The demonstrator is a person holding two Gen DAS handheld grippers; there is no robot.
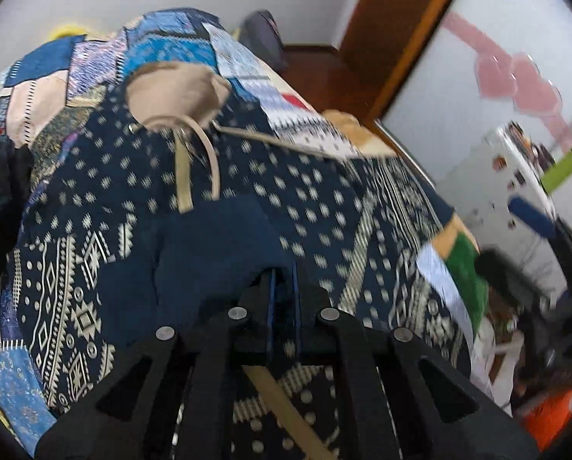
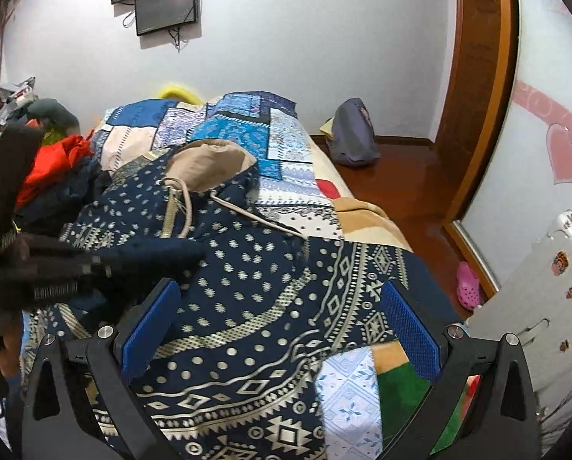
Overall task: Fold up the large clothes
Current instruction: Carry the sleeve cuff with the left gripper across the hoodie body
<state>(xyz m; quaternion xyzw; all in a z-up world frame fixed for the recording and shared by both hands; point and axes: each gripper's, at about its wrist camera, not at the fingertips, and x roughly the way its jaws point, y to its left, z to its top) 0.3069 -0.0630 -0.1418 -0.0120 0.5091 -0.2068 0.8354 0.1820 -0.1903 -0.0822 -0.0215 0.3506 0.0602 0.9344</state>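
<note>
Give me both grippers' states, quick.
Left gripper: shut on the navy sleeve of the hoodie.
Right gripper: open, empty, over the hoodie.

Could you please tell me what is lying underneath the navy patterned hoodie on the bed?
The navy patterned hoodie lies on a blue patchwork quilt, which shows around its edges. Whatever lies directly beneath its body is covered.

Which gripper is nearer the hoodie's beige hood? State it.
Left. The left gripper, shut on the hoodie's navy fabric, sits just below the beige hood; the right gripper hangs open over the hem, farther back.
</note>
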